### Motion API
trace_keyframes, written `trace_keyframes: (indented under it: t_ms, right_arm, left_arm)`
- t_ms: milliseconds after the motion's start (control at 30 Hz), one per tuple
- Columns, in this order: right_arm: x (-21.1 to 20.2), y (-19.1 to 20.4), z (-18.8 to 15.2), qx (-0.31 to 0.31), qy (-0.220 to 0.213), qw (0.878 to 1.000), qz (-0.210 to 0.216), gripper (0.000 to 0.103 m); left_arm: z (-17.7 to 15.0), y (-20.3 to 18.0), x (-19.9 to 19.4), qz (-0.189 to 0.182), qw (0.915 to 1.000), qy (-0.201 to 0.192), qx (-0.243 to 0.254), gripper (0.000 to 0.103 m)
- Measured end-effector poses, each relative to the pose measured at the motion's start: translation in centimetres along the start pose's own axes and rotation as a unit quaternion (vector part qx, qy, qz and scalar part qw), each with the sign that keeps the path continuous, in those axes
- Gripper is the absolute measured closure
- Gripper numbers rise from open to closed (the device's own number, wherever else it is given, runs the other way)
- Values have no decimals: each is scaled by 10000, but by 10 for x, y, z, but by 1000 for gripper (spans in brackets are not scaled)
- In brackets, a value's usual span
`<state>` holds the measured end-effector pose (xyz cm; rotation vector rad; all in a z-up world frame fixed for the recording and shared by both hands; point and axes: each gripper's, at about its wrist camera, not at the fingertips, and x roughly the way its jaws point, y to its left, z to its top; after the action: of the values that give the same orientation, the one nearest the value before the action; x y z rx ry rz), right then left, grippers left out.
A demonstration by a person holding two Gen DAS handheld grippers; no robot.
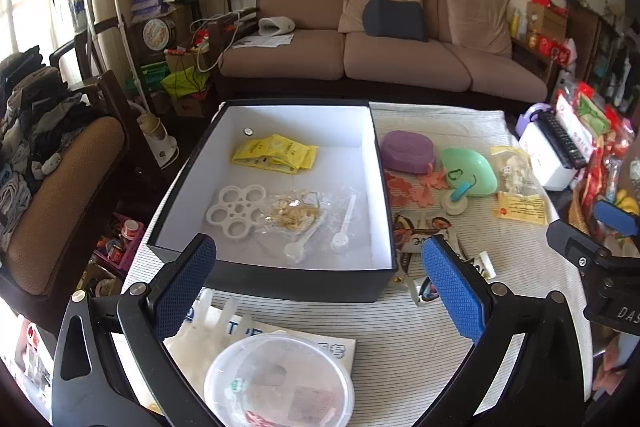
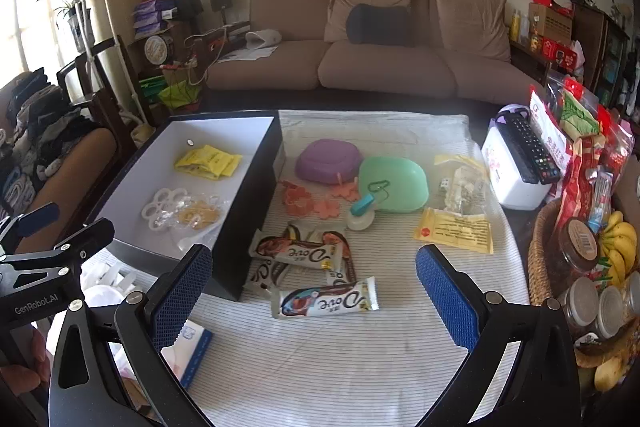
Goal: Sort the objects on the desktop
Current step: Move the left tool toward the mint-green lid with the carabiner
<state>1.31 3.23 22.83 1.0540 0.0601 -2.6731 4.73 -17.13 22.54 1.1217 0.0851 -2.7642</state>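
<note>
Chocolate bar [image 2: 326, 301] lies on the striped cloth [image 2: 360, 355] between the right gripper's [image 2: 314, 301] wide-spread jaws, untouched.

The left gripper [image 1: 320, 285] is wide open and holds nothing. The right gripper [image 2: 316, 291] is wide open too, and empty. Both tip forward and down. They sit side by side, maybe close together.

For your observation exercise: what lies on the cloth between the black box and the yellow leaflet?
In the right wrist view, Dove chocolate bars lie between the black box and the yellow leaflet, with bare striped cloth beside them.
</note>
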Motion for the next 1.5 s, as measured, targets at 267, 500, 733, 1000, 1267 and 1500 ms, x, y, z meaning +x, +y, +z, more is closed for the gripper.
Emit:
trace_keyframes:
  t_ms: [267,500,733,1000,1267,1500]
  right_arm:
    - [9,13,0,-174,78,9998,-84,0]
    - [11,-12,-2,-13,55,9998,-216,0]
    - [11,-53,-8,177,55,9991,-373,0]
    - [25,-109,-33,260,277,9978,-540,0]
    - [52,-162,-68,487,403,9962,-598,0]
    - [79,-201,-83,689,419,9953,-543,0]
  left_arm:
    - [-6,10,4,-42,9999,125,2,0]
    - [-5,-1,14,-112,9998,173,-27,0]
    - [-6,-36,20,-254,9994,119,200,0]
    - [-33,-98,41,-785,9941,145,729,0]
    - [-77,-158,79,-1200,9833,287,1340,0]
    - [-95,-182,118,-1346,9750,423,1715,0]
